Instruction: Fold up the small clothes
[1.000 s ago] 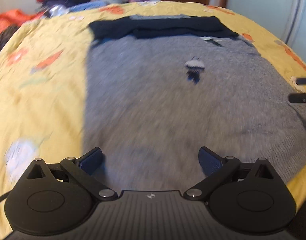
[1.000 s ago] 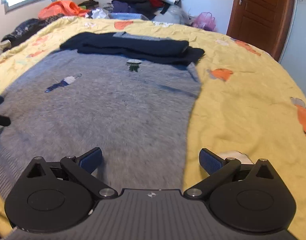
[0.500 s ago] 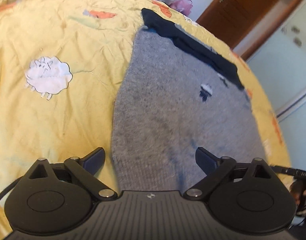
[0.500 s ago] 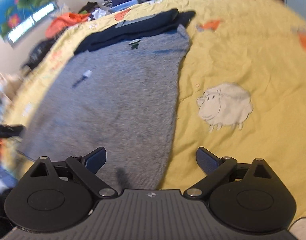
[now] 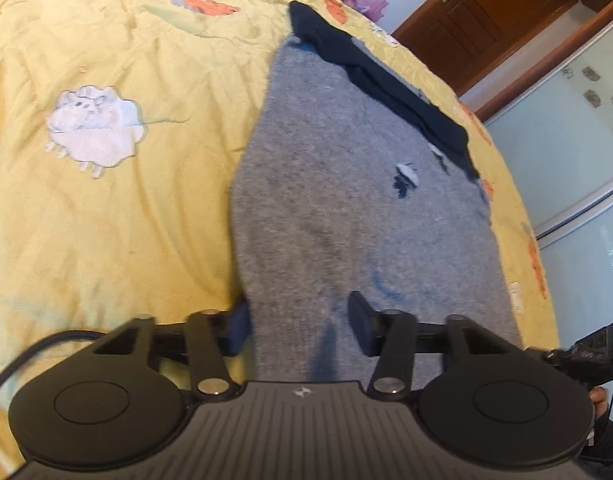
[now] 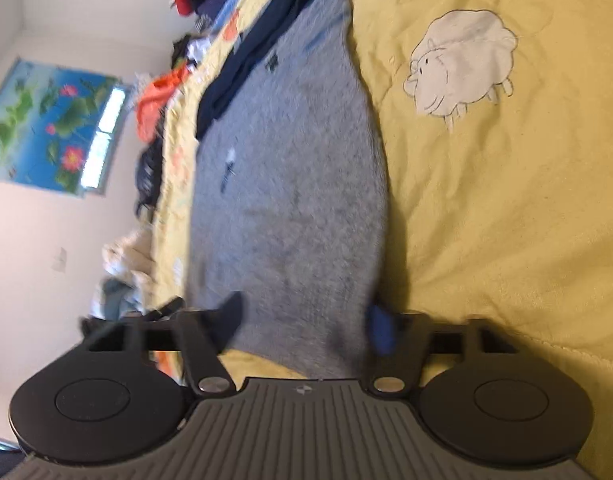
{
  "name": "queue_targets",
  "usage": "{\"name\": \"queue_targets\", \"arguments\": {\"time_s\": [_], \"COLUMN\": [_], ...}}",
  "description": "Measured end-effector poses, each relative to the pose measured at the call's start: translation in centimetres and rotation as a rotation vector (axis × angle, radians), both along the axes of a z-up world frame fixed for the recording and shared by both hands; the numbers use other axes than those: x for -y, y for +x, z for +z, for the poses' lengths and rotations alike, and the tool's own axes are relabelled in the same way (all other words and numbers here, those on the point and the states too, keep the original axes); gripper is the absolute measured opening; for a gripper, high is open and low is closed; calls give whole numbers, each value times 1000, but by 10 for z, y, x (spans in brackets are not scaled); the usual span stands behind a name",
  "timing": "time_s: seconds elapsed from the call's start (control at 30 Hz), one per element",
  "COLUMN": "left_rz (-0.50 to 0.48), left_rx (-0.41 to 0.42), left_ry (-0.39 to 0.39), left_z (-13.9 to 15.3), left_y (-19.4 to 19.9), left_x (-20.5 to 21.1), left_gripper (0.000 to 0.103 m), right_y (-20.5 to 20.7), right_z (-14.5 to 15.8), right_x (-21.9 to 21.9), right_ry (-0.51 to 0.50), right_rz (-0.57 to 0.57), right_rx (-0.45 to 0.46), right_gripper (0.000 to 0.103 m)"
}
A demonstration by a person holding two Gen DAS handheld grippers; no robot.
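With my left gripper (image 5: 298, 328) and right gripper (image 6: 306, 326) just closing on the near corners of the grey sweater (image 5: 346, 200), spread flat on the yellow bedspread (image 5: 106, 208), I judge the next move is lifting both 2 corners toward the far edge.

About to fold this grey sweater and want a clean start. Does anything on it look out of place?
Yes: a dark navy garment lies across the far end of the grey sweater, overlapping it. It would get caught in a fold from the near hem. Otherwise the sweater lies flat on the yellow bedspread.
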State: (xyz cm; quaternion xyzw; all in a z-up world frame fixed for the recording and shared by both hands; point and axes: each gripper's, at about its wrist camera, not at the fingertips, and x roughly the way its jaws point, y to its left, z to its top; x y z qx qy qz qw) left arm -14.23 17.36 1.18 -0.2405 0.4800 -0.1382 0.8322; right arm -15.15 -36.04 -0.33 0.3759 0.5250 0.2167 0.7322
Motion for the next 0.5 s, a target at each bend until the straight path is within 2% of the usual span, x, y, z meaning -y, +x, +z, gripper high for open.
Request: {"name": "queue_targets", "arguments": {"time_s": [0.03,0.07,0.1,0.2,0.27,0.33,0.43,0.5], "left_rz": [4,9,14,-2,-32,-71,-79,-74], "left_rx": [-9,-24,-37,-27,10,18,-50,-48], "left_ry": [10,22,27,29,37,69,124,111], "left_z": [-1,-4,-6,2,15,21,4,0], "left_y": [0,1,1,-1,-6,-8,-6,-7], "left_x": [-3,-5,-9,-13,-12,-9,-11,-15], "left_gripper": [26,9,5,4,4,4,4,4], "right_y": [0,-1,-2,-2,-4,-4,-1,-4], "right_z": [-2,-3,-1,22,46,59,39,22], "right_x": [-4,-5,-7,-12,-2,14,22,12], "right_ry": [-43,-50,-65,-146,-168,-222,-272,-298], "right_rz": [11,18,26,63,67,78,107,131], "right_rx": [-10,4,22,88,149,172,89,60], "right_gripper": [11,8,8,8,8,8,8,7]}}
